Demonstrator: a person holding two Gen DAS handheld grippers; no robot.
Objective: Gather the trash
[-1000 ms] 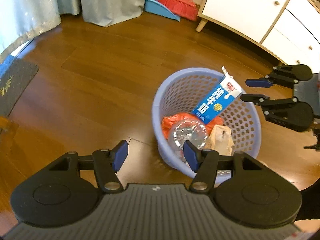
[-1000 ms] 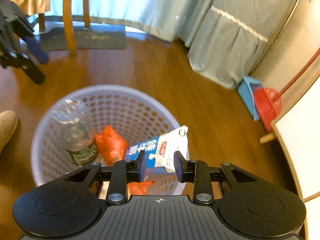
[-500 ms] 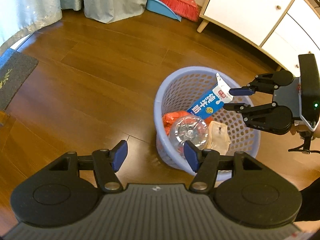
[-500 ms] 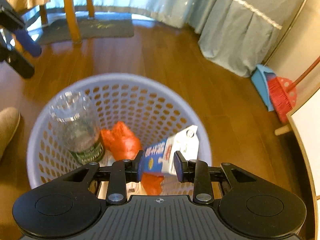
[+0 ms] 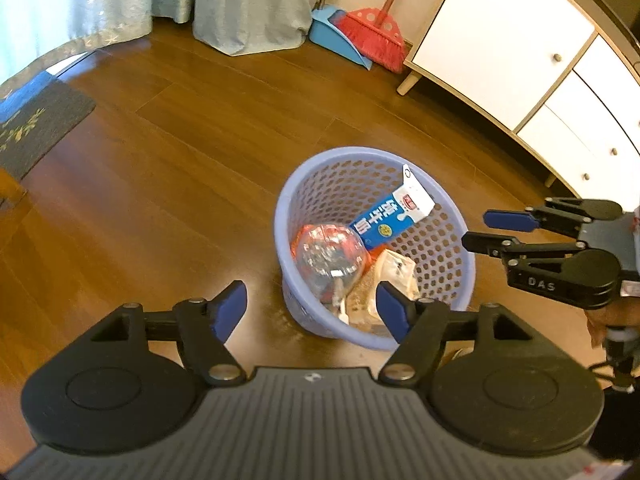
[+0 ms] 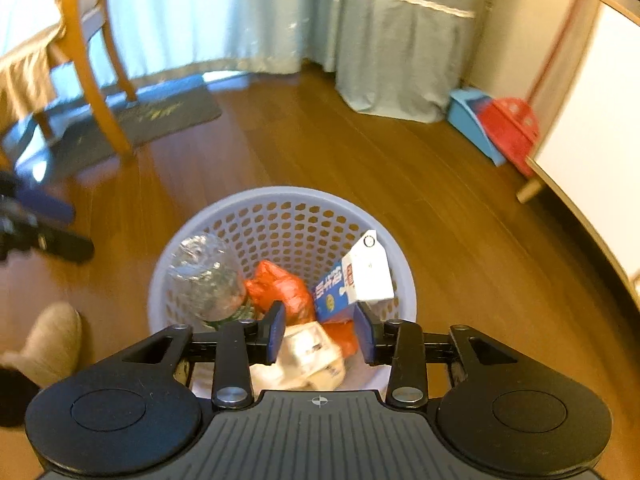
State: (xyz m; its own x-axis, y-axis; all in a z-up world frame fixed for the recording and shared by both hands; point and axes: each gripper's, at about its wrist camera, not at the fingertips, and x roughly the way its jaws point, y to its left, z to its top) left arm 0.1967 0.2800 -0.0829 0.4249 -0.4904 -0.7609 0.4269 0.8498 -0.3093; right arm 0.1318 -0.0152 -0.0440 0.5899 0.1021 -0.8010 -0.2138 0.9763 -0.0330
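Lavender plastic basket [image 5: 460, 280] holds the milk carton [image 5: 394, 216] leaning on its rim, while both released tools, left tool [image 5: 312, 306] and right tool [image 6: 320, 330], hover beside it above bare wooden floor [image 5: 180, 184].

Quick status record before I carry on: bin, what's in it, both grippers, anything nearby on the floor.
bin: lavender perforated basket, upright on the wood floor
contents: milk carton leaning on the wall, clear plastic bottle, orange plastic bag, pale crumpled wrapper
left gripper: jaws open, empty, at the basket's near side
right gripper: jaws open, empty, above the basket's rim
nearby: red broom and blue dustpan by the white cabinet
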